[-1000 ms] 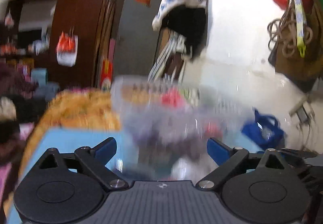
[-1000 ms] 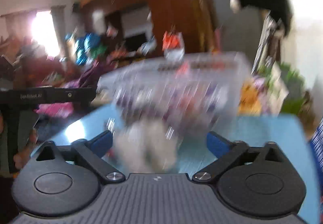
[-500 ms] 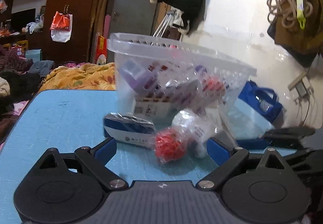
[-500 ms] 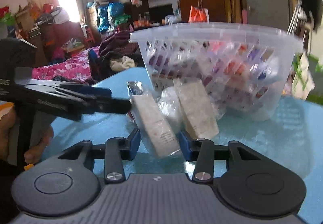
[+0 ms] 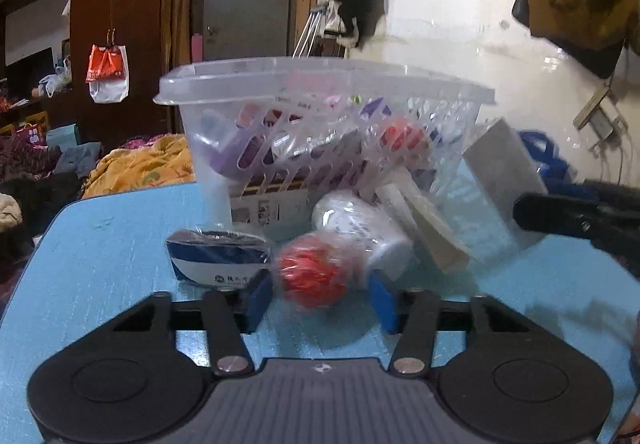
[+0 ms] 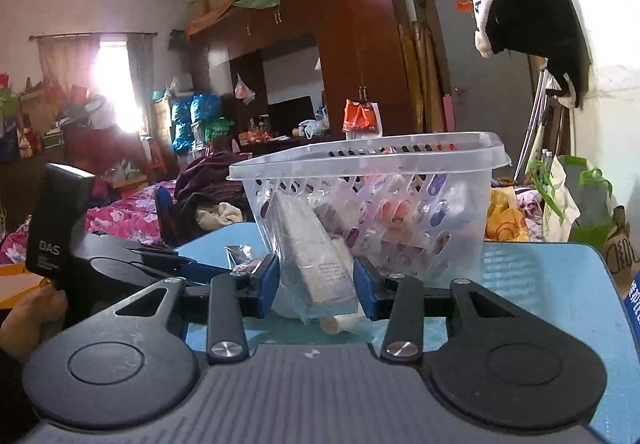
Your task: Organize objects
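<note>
On the blue counter [image 5: 104,244] stands a clear plastic basket [image 5: 320,83] with slotted walls, holding a jumble of small packets and boxes in purple, red and white. In front of it, on the counter, lies a loose heap of things wrapped in clear plastic. In the left wrist view, the left tongs [image 5: 320,298] are narrowed around a red ball [image 5: 312,276] in clear wrap; the blue fingers [image 5: 258,294] sit just beside it on each side, but blur hides whether they press it, so the grip cannot be told. Touching the ball from behind is a white bottle [image 5: 360,224] lying on its side, and just left of the ball is a blue and white packet [image 5: 216,256]. Pale flat boxes lean against the basket to the right. In the right wrist view, the right tongs [image 6: 316,284] are clenched on a grey box [image 6: 316,248] sealed in clear plastic, tilted with its top leaning against the basket wall [image 6: 440,203]. The left tongs' black body [image 6: 120,264] shows at the left of that view, near the box.
</note>
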Demonstrator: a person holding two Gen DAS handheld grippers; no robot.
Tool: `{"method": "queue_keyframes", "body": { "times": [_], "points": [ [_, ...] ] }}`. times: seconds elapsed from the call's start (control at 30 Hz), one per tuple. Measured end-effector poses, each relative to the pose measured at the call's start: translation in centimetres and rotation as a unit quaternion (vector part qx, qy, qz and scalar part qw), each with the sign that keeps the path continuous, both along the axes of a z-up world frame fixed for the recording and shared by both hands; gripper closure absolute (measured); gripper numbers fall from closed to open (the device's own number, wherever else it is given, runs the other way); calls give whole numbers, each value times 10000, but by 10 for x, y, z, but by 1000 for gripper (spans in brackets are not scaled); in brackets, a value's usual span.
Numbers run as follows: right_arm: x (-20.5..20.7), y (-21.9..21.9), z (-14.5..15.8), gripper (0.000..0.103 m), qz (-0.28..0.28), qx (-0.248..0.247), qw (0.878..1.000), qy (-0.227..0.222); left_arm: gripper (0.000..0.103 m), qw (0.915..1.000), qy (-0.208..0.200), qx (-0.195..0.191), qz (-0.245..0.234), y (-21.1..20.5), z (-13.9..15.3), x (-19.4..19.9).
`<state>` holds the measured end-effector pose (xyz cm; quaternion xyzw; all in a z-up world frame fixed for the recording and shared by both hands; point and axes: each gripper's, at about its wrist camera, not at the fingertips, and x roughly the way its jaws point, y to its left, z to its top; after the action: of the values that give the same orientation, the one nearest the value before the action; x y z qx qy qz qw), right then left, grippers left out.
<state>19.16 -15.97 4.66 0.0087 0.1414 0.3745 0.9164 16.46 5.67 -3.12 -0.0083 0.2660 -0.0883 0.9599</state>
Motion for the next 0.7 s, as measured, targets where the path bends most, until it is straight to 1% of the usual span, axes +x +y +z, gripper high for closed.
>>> {"method": "queue_keyframes", "body": {
  "times": [0.1,0.17,0.27,0.57,0.7],
  "points": [
    [-7,-1,1,58,-37,-17,9999,-138,57,9995,-214,-230,-64,6,3,-7],
    [-5,-3,1,58,-58,3,9999,-122,57,9988,-372,-303,-62,9,5,-10],
    [-4,-3,1,58,-73,1,9999,-130,57,9976,-584,-346,-105,10,9,-16],
    [-10,-6,2,58,-274,11,9988,-409,57,9920,-1144,-436,-302,11,15,-31],
    [-10,-6,2,58,-328,17,9984,-460,57,9905,-1260,-460,-318,11,16,-34]
  ]
}}
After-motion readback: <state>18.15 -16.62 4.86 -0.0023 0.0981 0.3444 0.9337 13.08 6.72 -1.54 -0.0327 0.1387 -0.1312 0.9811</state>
